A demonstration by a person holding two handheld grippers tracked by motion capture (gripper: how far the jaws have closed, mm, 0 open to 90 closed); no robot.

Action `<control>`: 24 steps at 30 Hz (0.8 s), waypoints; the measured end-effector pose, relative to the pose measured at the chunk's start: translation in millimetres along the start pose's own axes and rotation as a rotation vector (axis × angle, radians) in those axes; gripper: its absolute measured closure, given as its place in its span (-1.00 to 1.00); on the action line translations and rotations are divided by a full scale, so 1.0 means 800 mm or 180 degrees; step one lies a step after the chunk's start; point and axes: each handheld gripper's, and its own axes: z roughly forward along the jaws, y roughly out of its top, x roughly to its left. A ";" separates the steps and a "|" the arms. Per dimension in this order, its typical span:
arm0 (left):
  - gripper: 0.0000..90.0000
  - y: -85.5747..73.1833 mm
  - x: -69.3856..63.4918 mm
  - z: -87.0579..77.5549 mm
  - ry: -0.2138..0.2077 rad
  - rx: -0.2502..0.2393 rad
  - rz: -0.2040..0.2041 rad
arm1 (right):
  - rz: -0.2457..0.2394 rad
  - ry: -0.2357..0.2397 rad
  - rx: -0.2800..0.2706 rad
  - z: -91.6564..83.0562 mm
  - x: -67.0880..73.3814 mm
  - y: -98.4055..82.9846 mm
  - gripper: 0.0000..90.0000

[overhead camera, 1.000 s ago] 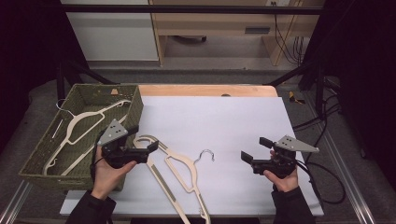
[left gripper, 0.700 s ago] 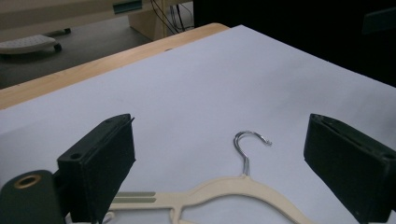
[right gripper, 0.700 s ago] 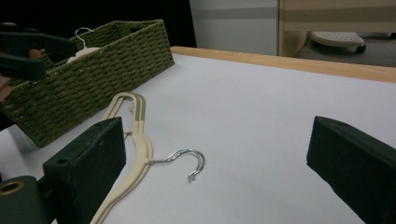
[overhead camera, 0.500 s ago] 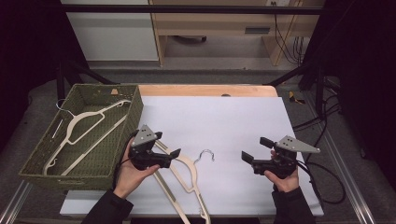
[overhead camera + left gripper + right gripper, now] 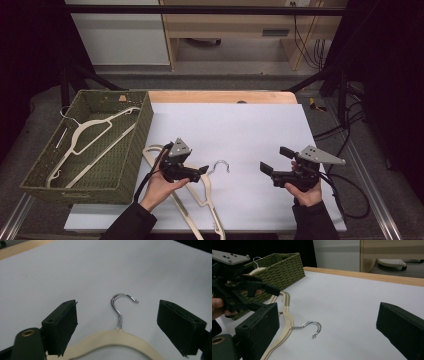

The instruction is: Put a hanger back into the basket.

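Observation:
A cream hanger (image 5: pixel 200 187) with a metal hook (image 5: pixel 220 166) lies on the white table sheet (image 5: pixel 240 125), partly over another cream hanger (image 5: pixel 152 152). My left gripper (image 5: pixel 202 171) is low over the neck of the top one. In the left gripper view its jaws (image 5: pixel 117 315) stand open on either side of the hook (image 5: pixel 118 305) and the hanger's top (image 5: pixel 112 340). They have just been closing a little, and the pads touch nothing. My right gripper (image 5: pixel 275 160) is held open above the sheet to the right, with nothing between its jaws (image 5: pixel 328 315).
A green woven basket (image 5: pixel 135 150) stands at the left with a cream hanger (image 5: pixel 85 132) inside. The table's wooden back edge (image 5: pixel 220 96) shows beyond the sheet. Cables trail off the right side. The right gripper view shows the basket (image 5: pixel 279 265) behind the left gripper (image 5: pixel 269 290).
My left gripper has moved right and down, from beside the basket to the hanger's neck. The right gripper has stayed where it was.

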 end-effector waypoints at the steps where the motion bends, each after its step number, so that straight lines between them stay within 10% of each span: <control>1: -0.58 -0.001 -0.001 0.005 -0.0005 0.0027 0.0007 | 0.0003 0.0001 -0.0001 0.000 0.000 0.000 -0.89; 24: 0.36 -0.015 -0.008 0.081 -0.0089 0.0660 0.0102 | -0.0025 -0.0019 0.0004 0.001 -0.001 0.000 -0.89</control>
